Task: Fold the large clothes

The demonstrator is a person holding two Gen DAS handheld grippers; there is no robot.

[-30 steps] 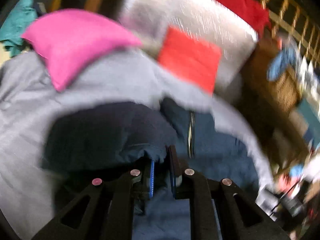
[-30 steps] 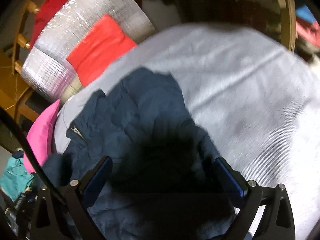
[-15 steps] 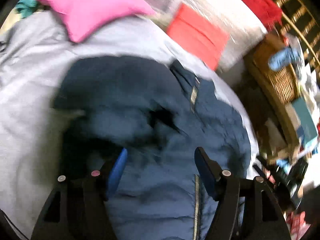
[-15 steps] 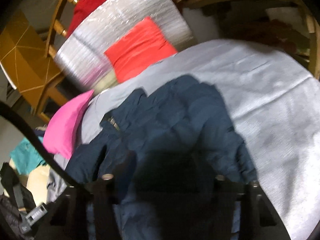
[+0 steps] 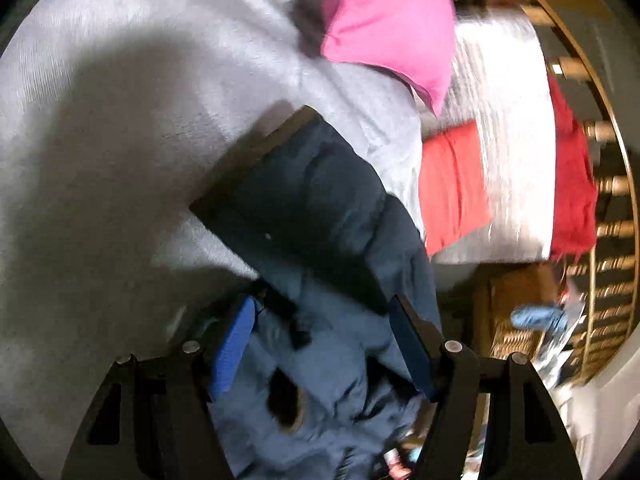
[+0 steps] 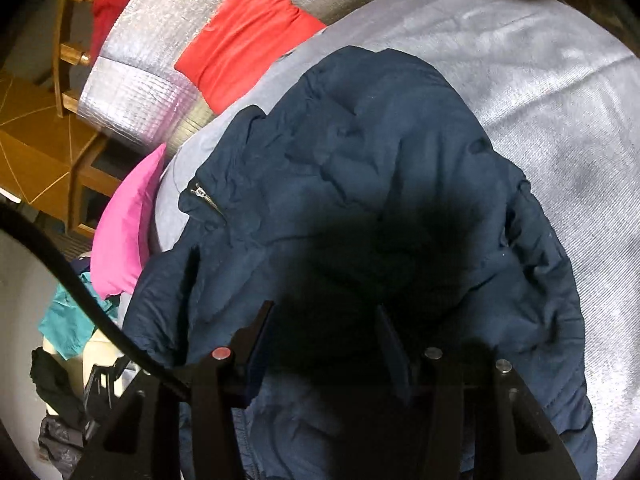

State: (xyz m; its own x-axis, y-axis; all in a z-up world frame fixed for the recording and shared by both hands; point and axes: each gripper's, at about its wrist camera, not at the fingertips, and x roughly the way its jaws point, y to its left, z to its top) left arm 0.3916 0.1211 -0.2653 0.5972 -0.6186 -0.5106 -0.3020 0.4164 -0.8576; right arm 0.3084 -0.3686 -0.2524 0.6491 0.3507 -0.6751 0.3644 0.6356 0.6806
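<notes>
A dark navy padded jacket lies on a grey bedsheet, bunched, with a zip near its collar. In the left wrist view a jacket sleeve stretches out across the sheet. My left gripper is open, its blue-padded fingers spread over the jacket's body and holding nothing. My right gripper is open just above the jacket's lower part, which lies in dark shadow.
A pink pillow lies on the sheet beyond the sleeve. A silver quilted mat with a red cloth leans beside the bed. Wooden railing and floor clutter border the bed.
My left gripper let go of the jacket fabric, opened wide and swung round over the sleeve. My right gripper's fingers have come closer together and moved nearer the jacket.
</notes>
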